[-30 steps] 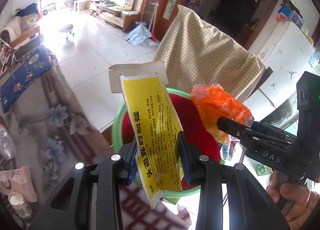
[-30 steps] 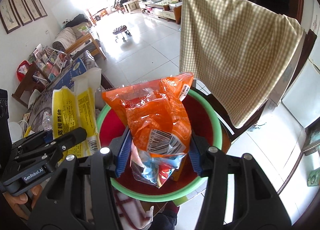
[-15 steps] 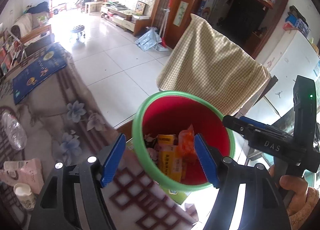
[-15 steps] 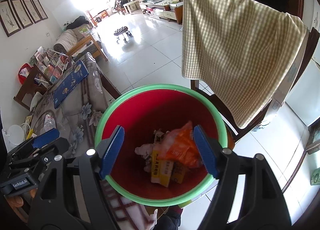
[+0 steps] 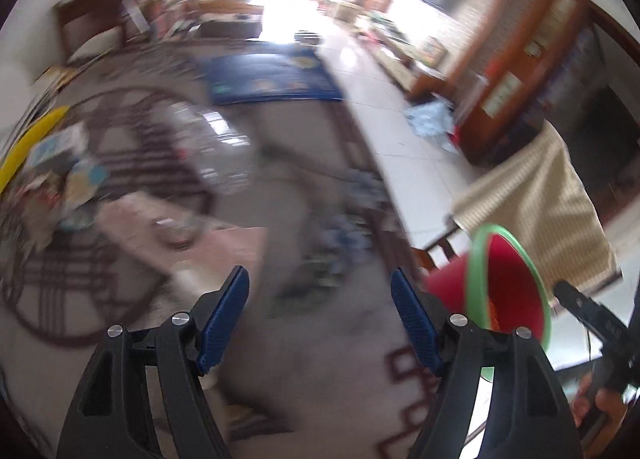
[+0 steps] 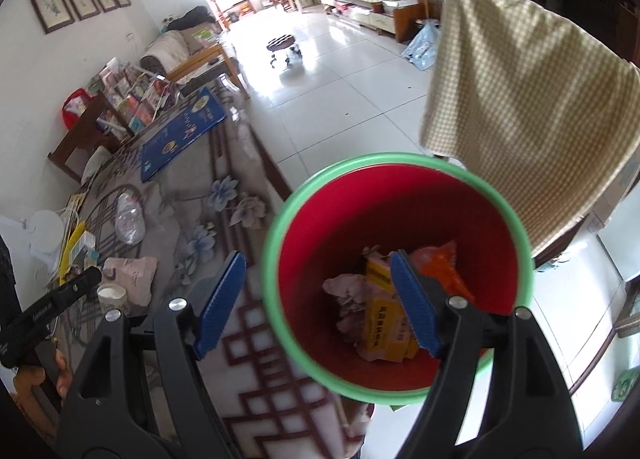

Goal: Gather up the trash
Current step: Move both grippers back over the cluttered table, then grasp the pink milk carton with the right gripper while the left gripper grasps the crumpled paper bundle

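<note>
Over the red bin (image 6: 400, 219), right gripper (image 6: 320, 299) jaws opening, empty; left gripper (image 5: 320, 311) wide, empty

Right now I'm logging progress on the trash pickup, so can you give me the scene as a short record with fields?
bin: red bucket with green rim, beside the table
in bin: yellow packet, orange wrapper, crumpled tissue
left gripper: open, nothing between the jaws, over the table
right gripper: jaws opening, nothing held, above the bucket's near rim
table: floral cloth; blue book, plastic bottle, pink tissue pack and paper cup on it
chair: checked cloth draped over it, behind the bucket
</note>
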Tool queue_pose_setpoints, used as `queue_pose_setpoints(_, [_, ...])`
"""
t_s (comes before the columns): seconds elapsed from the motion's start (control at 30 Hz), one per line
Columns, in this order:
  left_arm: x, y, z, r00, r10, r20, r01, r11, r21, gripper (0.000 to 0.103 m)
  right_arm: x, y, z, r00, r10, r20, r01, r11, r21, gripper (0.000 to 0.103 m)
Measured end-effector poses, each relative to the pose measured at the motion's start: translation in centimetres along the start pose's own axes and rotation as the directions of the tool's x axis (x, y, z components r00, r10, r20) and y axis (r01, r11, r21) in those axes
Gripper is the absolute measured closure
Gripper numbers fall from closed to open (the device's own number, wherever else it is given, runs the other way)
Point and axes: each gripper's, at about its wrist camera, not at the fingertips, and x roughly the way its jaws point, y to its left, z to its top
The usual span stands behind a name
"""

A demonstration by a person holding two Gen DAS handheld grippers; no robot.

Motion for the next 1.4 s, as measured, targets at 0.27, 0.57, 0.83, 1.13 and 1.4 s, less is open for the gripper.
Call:
queue_pose_setpoints(0.27, [-2.1, 12.1, -0.2, 0.985, 0.169, 0.015, -0.164, 0.969, -0.186, 0.033, 2.7, 7.3, -1.7, 0.994, 0.074, -0.079, -0.081, 0.992, -0.093, 0.028])
queue_pose_setpoints(0.57, [-2.7, 22.1, 2.1, 0.967, 0.254, 0.014, -0.244, 0.942, -0.229, 0.033, 4.5, 15.3, -4.1, 0.987, 0.094, -0.134, -0.114, 0.982, -0.15, 0.025])
queue_pose_setpoints(0.83, [1.5, 27.3, 5.7, 0.971, 0.236, -0.046, -0.241, 0.954, -0.177, 0.034, 5.0, 22.2, -6.0, 0.989, 0.056, -0.133, -0.085, 0.972, -0.22, 0.025])
queue_pose_setpoints(1.13, [3.5, 28.8, 6.2, 0.99, 0.121, -0.079, -0.128, 0.987, -0.097, 0.071, 8.3, 31.4, -6.3, 0.976, 0.016, -0.216, -0.122, 0.863, -0.49, 0.018])
queue_pose_setpoints(1.4, [0.5, 29.4, 4.0, 0.994, 0.029, -0.103, -0.04, 0.993, -0.11, 0.072, 15.1, 36.5, -6.5, 0.934, -0.118, -0.338, -0.155, 0.718, -0.679, 0.018])
